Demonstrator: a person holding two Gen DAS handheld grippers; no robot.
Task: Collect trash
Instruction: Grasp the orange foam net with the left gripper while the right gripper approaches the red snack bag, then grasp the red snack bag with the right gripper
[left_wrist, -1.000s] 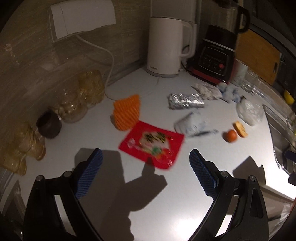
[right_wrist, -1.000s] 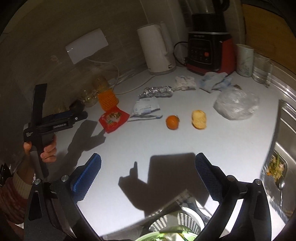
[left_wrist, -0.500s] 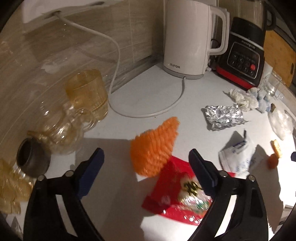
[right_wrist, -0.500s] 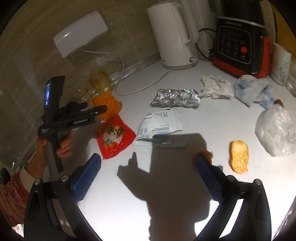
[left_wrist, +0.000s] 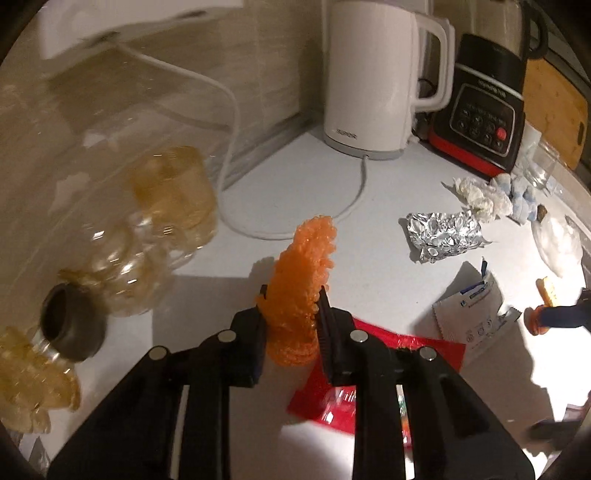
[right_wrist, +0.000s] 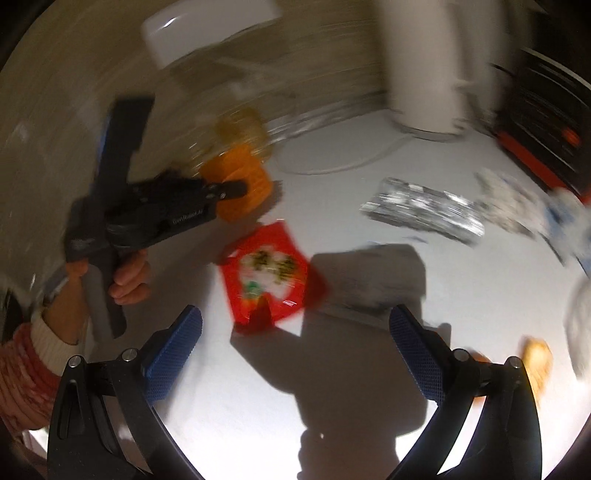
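My left gripper (left_wrist: 291, 302) is shut on an orange foam net (left_wrist: 303, 284) that stands up between its fingers; the net also shows in the right wrist view (right_wrist: 240, 184). A red snack wrapper (left_wrist: 373, 373) lies just right of it, also in the blurred right wrist view (right_wrist: 269, 273). My right gripper (right_wrist: 295, 343) is open and empty, just above the counter, with the red wrapper ahead of it. A white sachet (left_wrist: 472, 314), crumpled foil (left_wrist: 443, 236) and tissue wads (left_wrist: 480, 192) lie to the right.
A white kettle (left_wrist: 373, 74) with its cord and a black-red blender base (left_wrist: 480, 118) stand at the back wall. Amber glass cups and a teapot (left_wrist: 129, 258) stand on the left. A small orange fruit (left_wrist: 535, 321) and a clear plastic bag (left_wrist: 557, 243) lie at the far right.
My left gripper moved forward and shut on the orange foam net. My right gripper swung left and closer to the red wrapper, still open.
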